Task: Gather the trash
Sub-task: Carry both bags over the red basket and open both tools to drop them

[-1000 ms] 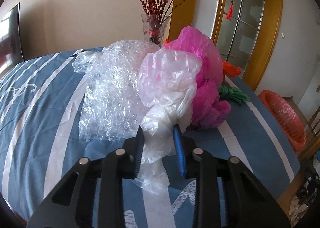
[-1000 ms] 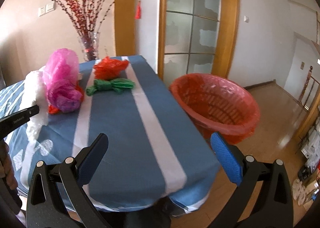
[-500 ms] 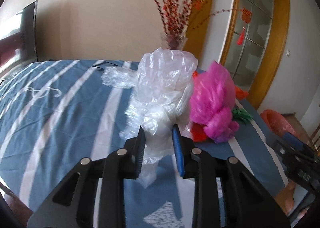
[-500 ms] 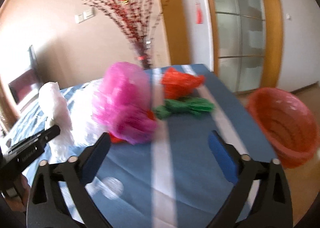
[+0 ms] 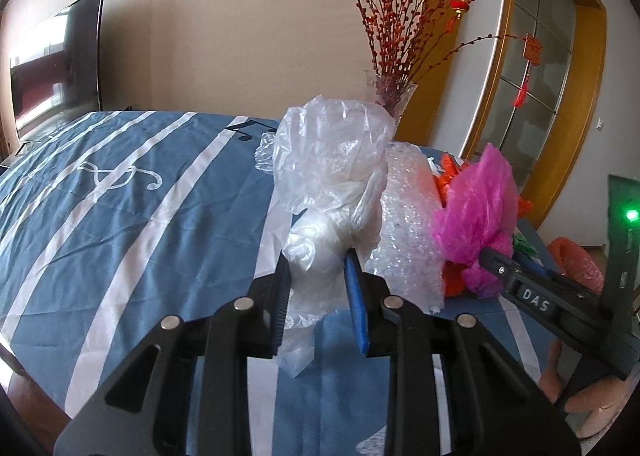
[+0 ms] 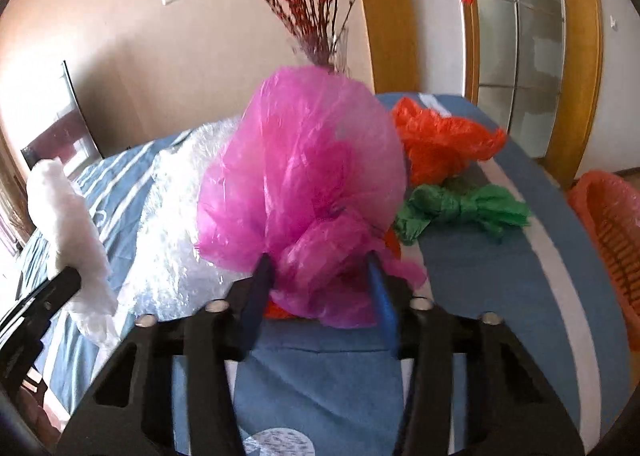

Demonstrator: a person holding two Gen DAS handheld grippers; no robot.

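Note:
My left gripper [image 5: 316, 268] is shut on a clear white plastic bag [image 5: 332, 176] and holds it above the blue striped tablecloth [image 5: 120, 196]. The same bag shows at the left of the right wrist view [image 6: 68, 216]. My right gripper [image 6: 320, 268] has its fingers around the lower knot of a magenta plastic bag [image 6: 304, 176], closed in on it; the bag rests on the table. That bag also shows in the left wrist view [image 5: 476, 216]. Bubble wrap [image 6: 172, 240], an orange bag [image 6: 436, 140] and a green bag [image 6: 460, 208] lie on the table.
An orange-lined trash basket [image 6: 612, 232] stands off the table's right edge. A glass vase with red branches [image 5: 390, 96] stands at the table's far side. A dark screen [image 5: 56, 60] is at the left; a wood-framed glass door [image 6: 520, 36] is behind.
My right gripper swung left from the basket side to the magenta bag and closed its fingers around it. My left gripper lifted the clear bag off the bubble wrap and kept its hold.

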